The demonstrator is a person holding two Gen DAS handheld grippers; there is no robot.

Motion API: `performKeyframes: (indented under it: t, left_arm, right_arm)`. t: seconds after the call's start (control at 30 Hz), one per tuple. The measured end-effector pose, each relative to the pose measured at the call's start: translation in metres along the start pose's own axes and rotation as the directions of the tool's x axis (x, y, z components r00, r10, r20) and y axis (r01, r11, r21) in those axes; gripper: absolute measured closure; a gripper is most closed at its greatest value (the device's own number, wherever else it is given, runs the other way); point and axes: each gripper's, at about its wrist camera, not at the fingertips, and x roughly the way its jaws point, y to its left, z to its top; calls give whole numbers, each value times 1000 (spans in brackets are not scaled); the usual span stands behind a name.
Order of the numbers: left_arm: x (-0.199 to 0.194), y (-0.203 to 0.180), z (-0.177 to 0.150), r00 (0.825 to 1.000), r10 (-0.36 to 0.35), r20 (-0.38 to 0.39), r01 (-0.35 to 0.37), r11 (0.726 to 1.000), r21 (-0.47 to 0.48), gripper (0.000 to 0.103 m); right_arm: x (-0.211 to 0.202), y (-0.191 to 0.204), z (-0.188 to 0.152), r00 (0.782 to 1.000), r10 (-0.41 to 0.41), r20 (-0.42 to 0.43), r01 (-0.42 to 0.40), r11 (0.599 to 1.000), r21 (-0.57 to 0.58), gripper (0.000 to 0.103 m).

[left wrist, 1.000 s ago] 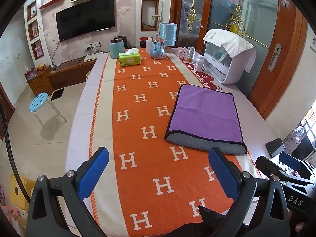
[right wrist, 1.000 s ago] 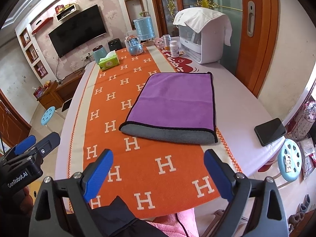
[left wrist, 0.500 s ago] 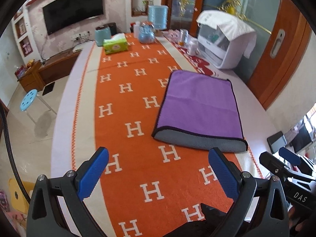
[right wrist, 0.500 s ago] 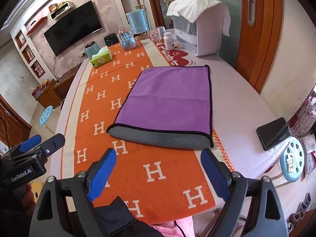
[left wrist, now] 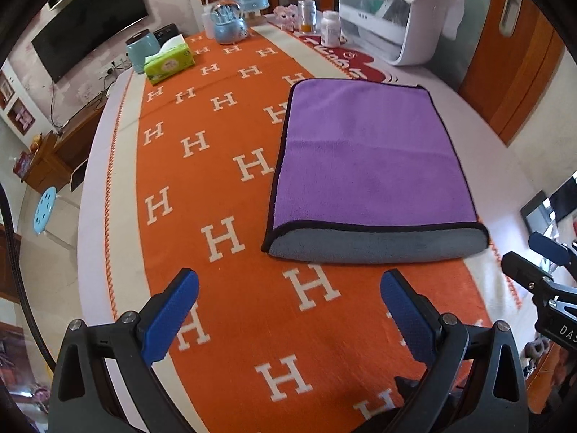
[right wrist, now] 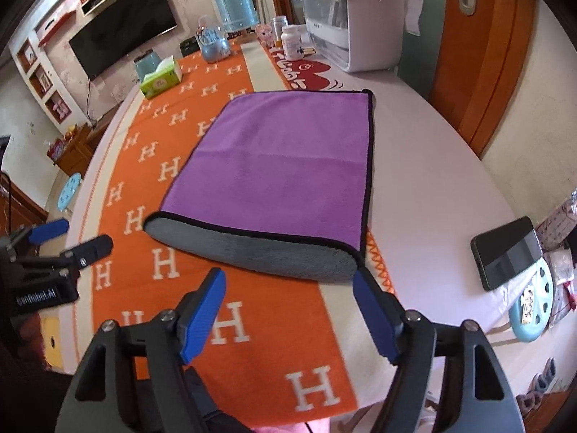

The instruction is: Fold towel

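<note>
1. Towel (left wrist: pixel 368 166), left wrist view: it lies flat on the orange H-patterned runner (left wrist: pixel 223 187), on that runner's right side, with its right part over the pale tablecloth (left wrist: pixel 505 166). It is already doubled once: purple face up, grey underside showing in a rounded roll along the near edge. It looks like plush microfibre, so I judge it light, limp and not slippery, something that sags when lifted unless held at two corners. The left gripper (left wrist: pixel 288 310) hovers over the runner just short of the grey fold, jaws spread wide and holding nothing. The towel's long axis runs away from the gripper toward the white appliance (left wrist: pixel 393 11); the fold faces the gripper and the bound edges lie at the far end.

2. Towel (right wrist: pixel 281 166), right wrist view: the same layout, with the towel's right edge just past the runner's zigzag border. The right gripper (right wrist: pixel 288 296) is at the fold's right end, one fingertip (right wrist: pixel 364 281) about touching the grey corner, jaws wide apart and empty. The left gripper (right wrist: pixel 54 249) shows at the left edge of the view, well clear of the towel. I judge the near corners at either end of the grey fold the best holds, pinching both layers together. A black phone (right wrist: pixel 508 252) lies to the towel's right, apart from it.
</note>
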Motion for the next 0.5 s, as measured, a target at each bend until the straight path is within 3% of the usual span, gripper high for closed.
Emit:
performKeyframes:
  t: [0.17, 0.5]
  left_arm:
    - [27, 2, 14, 1000, 17, -20, -16, 999, 50, 3]
    - [74, 9, 29, 999, -34, -24, 37, 988, 150, 3]
  right_arm:
    - [25, -14, 0, 1000, -7, -24, 6, 1000, -30, 39]
    - [55, -36, 0, 1000, -13, -18, 12, 995, -102, 46]
